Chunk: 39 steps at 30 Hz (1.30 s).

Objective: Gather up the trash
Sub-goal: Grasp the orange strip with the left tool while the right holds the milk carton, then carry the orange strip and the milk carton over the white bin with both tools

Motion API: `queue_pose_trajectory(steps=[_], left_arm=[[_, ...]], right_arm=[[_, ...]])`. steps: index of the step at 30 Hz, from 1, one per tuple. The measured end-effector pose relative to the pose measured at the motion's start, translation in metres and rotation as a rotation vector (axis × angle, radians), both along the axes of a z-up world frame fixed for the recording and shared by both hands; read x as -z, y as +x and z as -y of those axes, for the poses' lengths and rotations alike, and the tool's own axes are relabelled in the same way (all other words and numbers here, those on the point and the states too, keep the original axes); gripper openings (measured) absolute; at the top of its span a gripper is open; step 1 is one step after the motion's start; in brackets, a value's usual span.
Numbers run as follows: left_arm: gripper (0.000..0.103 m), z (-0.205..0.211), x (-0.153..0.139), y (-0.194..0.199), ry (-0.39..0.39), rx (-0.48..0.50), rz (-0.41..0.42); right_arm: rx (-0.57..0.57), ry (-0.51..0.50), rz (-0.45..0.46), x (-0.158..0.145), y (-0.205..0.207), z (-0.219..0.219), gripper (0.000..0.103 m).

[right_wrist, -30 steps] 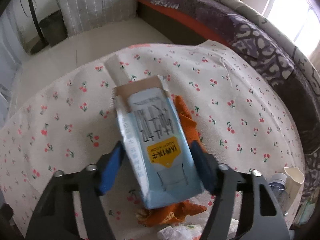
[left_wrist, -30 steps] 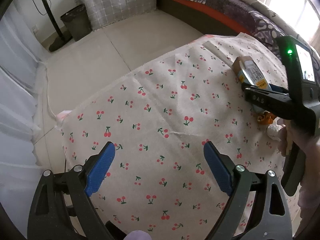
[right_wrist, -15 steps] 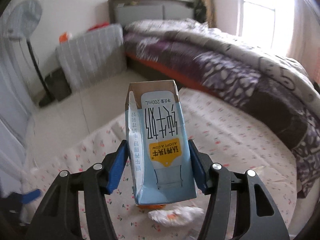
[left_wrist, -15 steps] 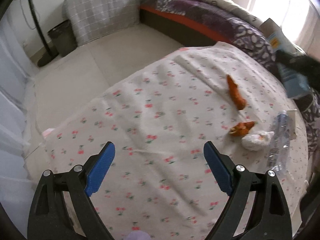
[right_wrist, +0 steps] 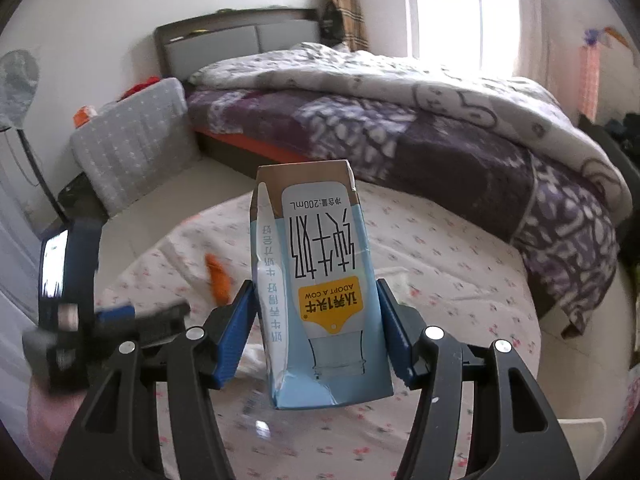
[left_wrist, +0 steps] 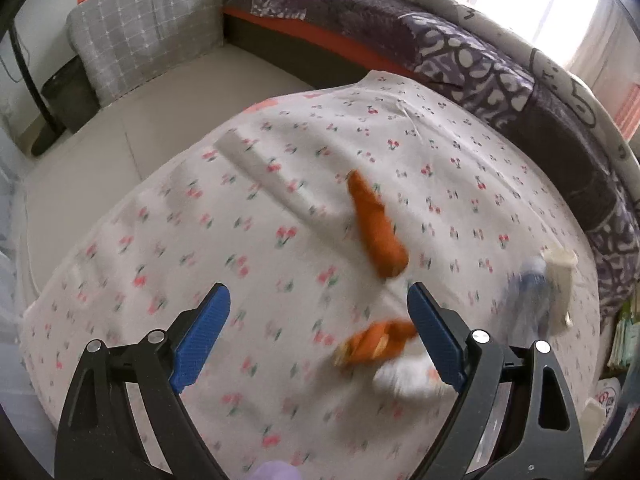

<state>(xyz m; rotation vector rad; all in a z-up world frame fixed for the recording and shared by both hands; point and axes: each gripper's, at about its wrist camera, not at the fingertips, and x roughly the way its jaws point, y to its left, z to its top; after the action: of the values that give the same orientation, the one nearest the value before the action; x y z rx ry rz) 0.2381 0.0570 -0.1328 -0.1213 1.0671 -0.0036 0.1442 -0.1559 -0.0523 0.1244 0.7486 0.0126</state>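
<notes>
One milk carton clamped in right gripper jaws, lifted off tabletop, presumably binward. Left gripper jaws wide, empty, hovering over orange peel, probably next.

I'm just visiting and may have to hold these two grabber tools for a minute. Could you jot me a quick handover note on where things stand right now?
Right gripper: shut on a light blue milk carton, held up off the table.
Left gripper: open and empty, above the cherry-print tablecloth.
Still on the cloth: a long piece of orange peel, a smaller curled piece of orange peel, a crumpled white tissue beside it, and a clear plastic bottle near the cloth's right edge.
Done: carton picked up.
Left: bin the carton, possibly in the dark bin on the floor, then collect the rest.
</notes>
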Motion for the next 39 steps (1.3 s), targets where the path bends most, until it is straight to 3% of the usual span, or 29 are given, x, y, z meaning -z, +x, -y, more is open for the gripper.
queue_pose_trajectory(steps=[8,12,15,17,19,28,39], left_arm=[[0.083,0.023,0.025,0.046,0.03,-0.015,-0.074],[0.064,0.033,0.039,0.057,0.061,-0.005,-0.109],[0.056,0.036,0.041,0.057,0.073,-0.005,-0.094],[0.045,0.039,0.039,0.055,0.081,0.012,-0.08],[0.024,0.043,0.037,0.054,0.091,0.04,-0.076],[0.021,0.037,0.02,0.031,0.124,0.09,-0.039],[0.021,0.001,-0.053,-0.048,0.109,0.064,0.079]], right_arm=[[0.051,0.052,-0.039,0.032,0.005,0.035,0.058],[0.068,0.067,-0.046,0.037,0.008,0.043,0.058],[0.075,0.065,-0.046,0.038,0.008,0.043,0.058],[0.079,0.068,-0.046,0.038,0.007,0.043,0.058],[0.082,0.069,-0.046,0.038,0.007,0.043,0.058],[0.08,0.07,-0.032,0.024,-0.003,0.034,0.058],[0.07,0.053,0.039,-0.034,-0.07,0.007,0.058]])
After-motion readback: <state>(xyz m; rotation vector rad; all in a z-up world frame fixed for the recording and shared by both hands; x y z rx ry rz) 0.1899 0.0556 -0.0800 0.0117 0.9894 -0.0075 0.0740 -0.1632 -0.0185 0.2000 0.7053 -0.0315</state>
